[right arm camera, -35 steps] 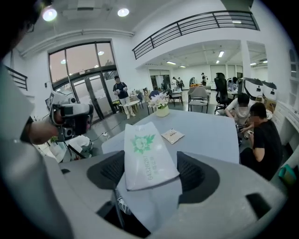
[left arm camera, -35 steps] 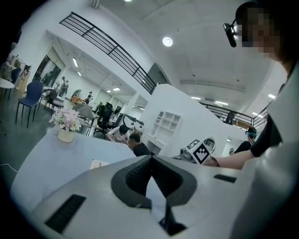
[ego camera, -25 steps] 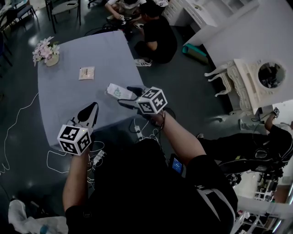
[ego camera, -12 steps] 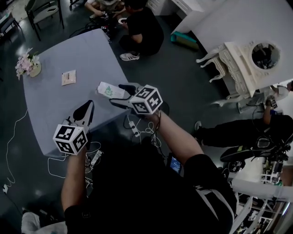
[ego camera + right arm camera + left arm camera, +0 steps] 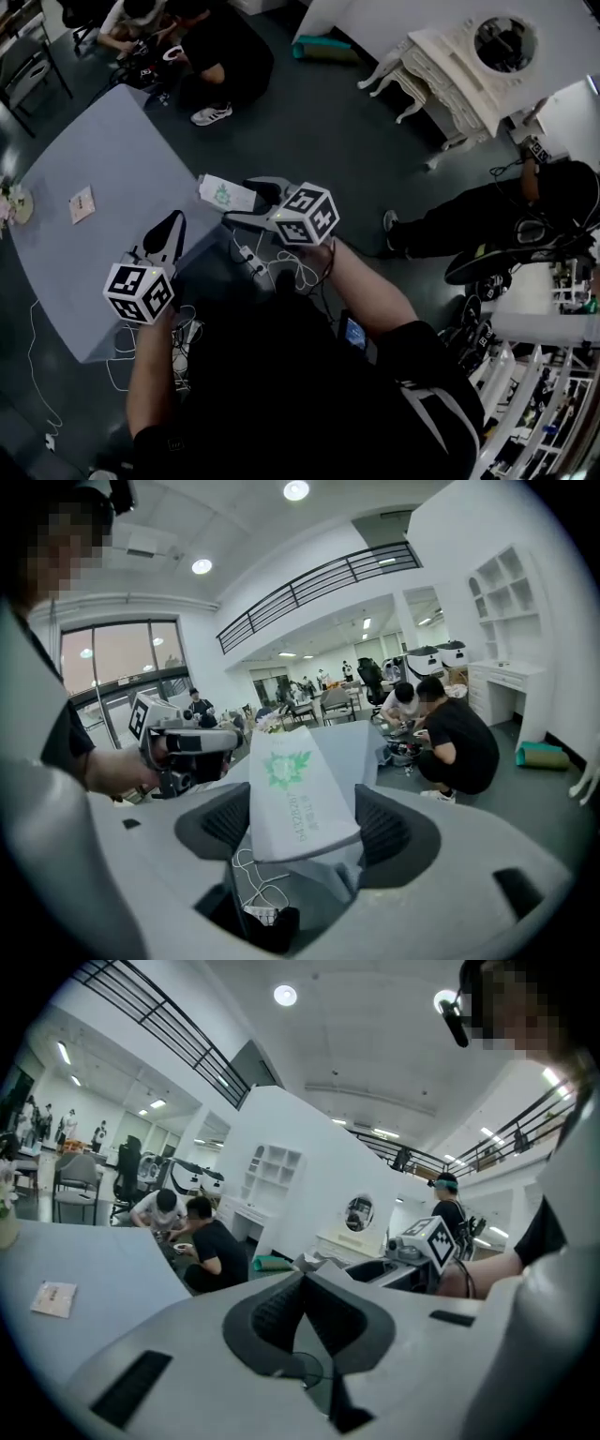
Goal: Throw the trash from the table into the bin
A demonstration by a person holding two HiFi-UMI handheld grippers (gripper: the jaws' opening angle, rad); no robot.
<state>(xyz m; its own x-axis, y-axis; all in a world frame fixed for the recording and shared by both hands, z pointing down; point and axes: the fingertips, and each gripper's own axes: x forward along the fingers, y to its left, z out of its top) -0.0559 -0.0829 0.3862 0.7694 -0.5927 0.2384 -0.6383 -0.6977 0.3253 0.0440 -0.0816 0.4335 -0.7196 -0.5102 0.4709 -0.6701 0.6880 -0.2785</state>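
Right gripper (image 5: 246,200) is clenched on a white packet with a green print (image 5: 225,193), held up in the air close to the right edge of the table (image 5: 84,131). Whether the packet hangs over the tabletop or over the floor just past it is hard to tell from above. In the right gripper view the packet (image 5: 300,794) lies tilted across the gap and covers much of the space between the dark pads (image 5: 389,832). The left gripper (image 5: 169,232) is low over the near side of the table, its jaws pressed together on nothing (image 5: 302,1309). The grey-blue tabletop is the biggest thing here, and the frame cuts it at the left, where a bunch of pale flowers (image 5: 9,202) shows only in part. The dark floor (image 5: 337,141) runs round it. Across the room stands a white carved dressing table with a round mirror (image 5: 469,56). Two people (image 5: 211,42) crouch on the floor past the far corner of the table, and another person in black (image 5: 487,220) sits low at the right. A power strip with white cables (image 5: 251,258) lies on the floor below the right gripper. A small flat packet (image 5: 82,203) rests on the tabletop, well apart from both grippers, its print too small to read.
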